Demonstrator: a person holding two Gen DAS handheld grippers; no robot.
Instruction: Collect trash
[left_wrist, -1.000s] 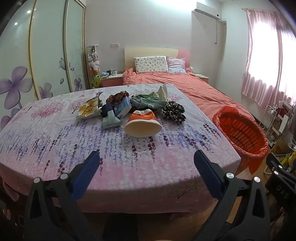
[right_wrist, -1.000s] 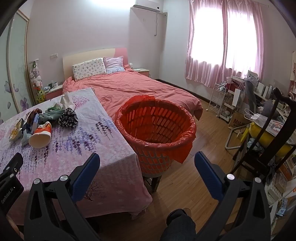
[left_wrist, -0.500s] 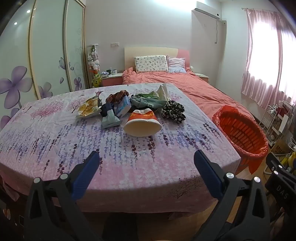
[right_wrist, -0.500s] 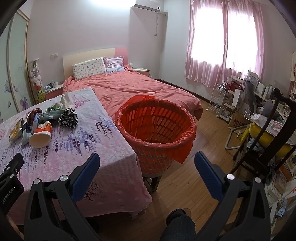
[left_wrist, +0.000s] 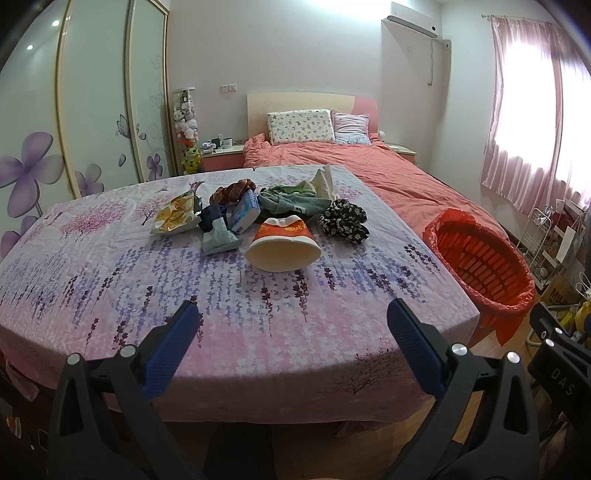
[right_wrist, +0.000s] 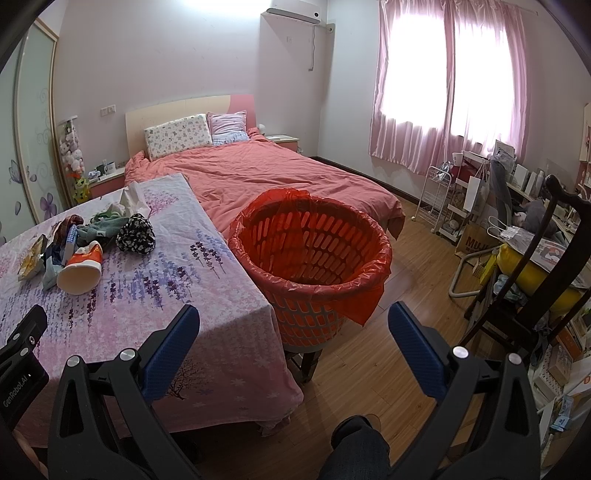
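A pile of trash and cloth lies on the table with the floral cloth: a tipped orange-and-white paper cup, a snack bag, a pale blue wrapper, a tissue pack, a black floral cloth and green clothes. The red-lined basket stands on the floor right of the table; it also shows in the left wrist view. My left gripper is open and empty over the table's near edge. My right gripper is open and empty in front of the basket.
A bed with a salmon cover stands behind the table. Wardrobe doors are at the left. A dark chair, a white rack and cluttered shelves stand at the right. My knee shows at the bottom.
The left wrist view has shifted very slightly, so the table sits a little lower in frame. The right gripper and the objects have not visibly moved.
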